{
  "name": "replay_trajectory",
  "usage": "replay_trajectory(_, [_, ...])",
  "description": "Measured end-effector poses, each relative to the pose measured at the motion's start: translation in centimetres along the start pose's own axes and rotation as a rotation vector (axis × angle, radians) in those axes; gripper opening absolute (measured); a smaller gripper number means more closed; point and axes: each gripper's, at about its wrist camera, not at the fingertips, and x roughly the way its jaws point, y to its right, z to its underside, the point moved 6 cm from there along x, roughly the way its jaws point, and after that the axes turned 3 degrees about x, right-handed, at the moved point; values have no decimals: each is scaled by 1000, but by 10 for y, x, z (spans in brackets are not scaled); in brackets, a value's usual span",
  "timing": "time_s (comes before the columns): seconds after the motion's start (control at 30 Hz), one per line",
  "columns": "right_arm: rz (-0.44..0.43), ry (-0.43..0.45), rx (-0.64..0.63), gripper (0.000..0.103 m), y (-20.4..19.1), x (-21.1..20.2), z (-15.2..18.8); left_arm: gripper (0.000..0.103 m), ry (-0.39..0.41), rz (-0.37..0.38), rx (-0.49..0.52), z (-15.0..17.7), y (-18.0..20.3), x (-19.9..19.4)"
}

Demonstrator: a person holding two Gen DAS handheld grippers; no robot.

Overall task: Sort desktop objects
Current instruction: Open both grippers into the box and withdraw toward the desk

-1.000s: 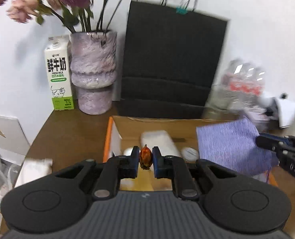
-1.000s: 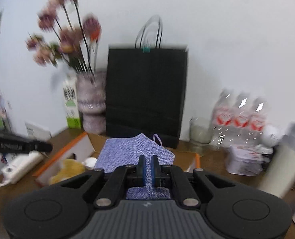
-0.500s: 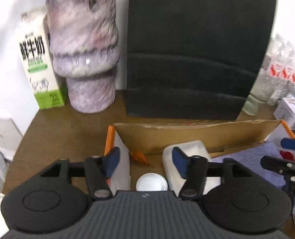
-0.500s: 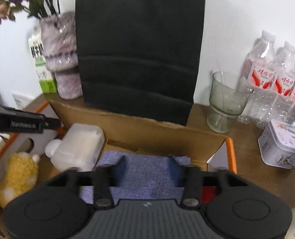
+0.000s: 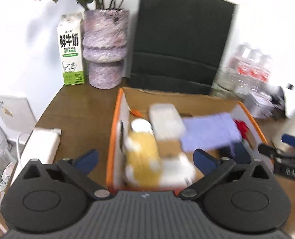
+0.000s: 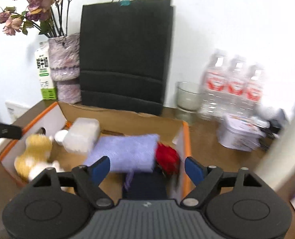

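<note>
Left gripper [image 5: 145, 160]: fingers spread wide, just been opening, gripping nothing, tilted down over the box.
Right gripper [image 6: 147, 169]: fingers apart, just been opening, empty, angled down above the pouch.
Box [image 6: 184, 139]: on counter [image 5: 81, 107]; one plush toy [image 6: 34, 153], one purple pouch [image 6: 127, 151], one white container [image 6: 81, 137].
Far: three bottles [image 6: 233, 83].

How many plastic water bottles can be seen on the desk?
3. The water bottles stand side by side against the wall, right of the glass. More may be hidden behind them; the picture is blurred.
</note>
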Motion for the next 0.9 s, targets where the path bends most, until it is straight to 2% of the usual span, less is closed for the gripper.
replay_trajectory(0.07, [25,26,7,83,2,-21,18,103,14,22,25,25,10,-13])
replay_trajectory(0.13, [29,43,18,87,1,-41,41,103,-5,-3,20,57,18,-19])
replay_trajectory(0.27, [-43,11,27,88,-14,-72,96,103,-14,23,9,119,30,-33])
replay_trajectory(0.37, [-38,13,63,88,-20,-92,134,103,-53,14,-43,154,32,-42])
replay_trajectory(0.5, [-58,-3,110,88,-25,-113,171,103,-45,16,-71,183,32,-59])
replay_trajectory(0.63, [-63,-7,106,88,-23,-132,192,103,47,-6,38,201,35,-74])
replay_trajectory(0.73, [-66,-24,126,88,-21,-137,205,103,55,-50,117,210,36,-76])
replay_trajectory(0.9, [-44,49,189,88,-13,-144,206,103,45,-41,115,222,36,-75])
